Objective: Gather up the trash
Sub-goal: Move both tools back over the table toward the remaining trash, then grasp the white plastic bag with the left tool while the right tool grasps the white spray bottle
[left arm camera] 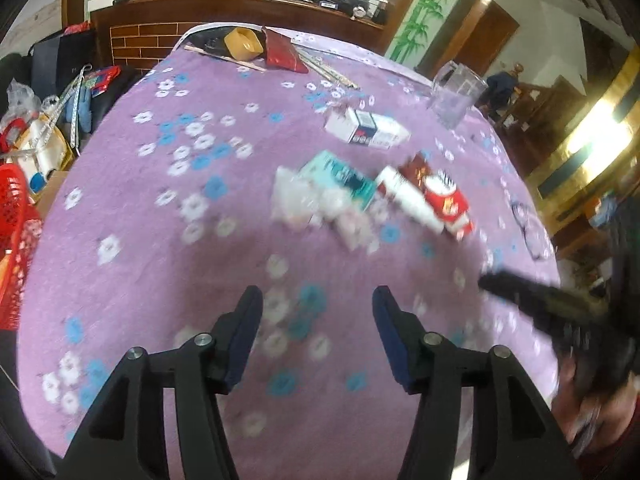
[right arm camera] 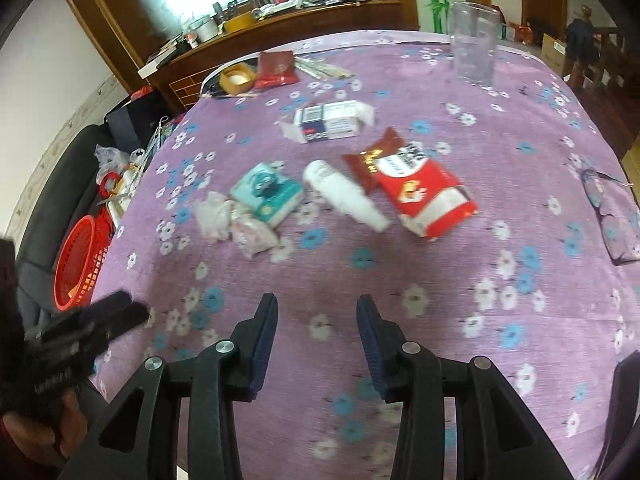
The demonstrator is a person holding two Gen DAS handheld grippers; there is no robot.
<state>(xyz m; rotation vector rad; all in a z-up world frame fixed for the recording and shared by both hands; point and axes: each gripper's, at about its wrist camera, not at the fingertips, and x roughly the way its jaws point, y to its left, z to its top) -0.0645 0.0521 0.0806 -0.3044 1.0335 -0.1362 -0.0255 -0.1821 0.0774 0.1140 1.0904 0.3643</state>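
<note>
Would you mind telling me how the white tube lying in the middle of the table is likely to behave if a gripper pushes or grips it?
The white tube lies on its side and looks round, so a push would probably roll it. It tapers toward one end, so it may curve as it rolls. Its smooth surface could slip between pads.

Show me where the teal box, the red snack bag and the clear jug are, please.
teal box [right arm camera: 267, 196]: right wrist view, on its printed top face.
red snack bag [right arm camera: 424, 196]: right wrist view, on its red front.
clear jug [right arm camera: 474, 46]: right wrist view, on its side wall.

Left gripper [left arm camera: 317, 300] fingers parted and empty, right gripper [right arm camera: 317, 308] likewise, both angled downward
</note>
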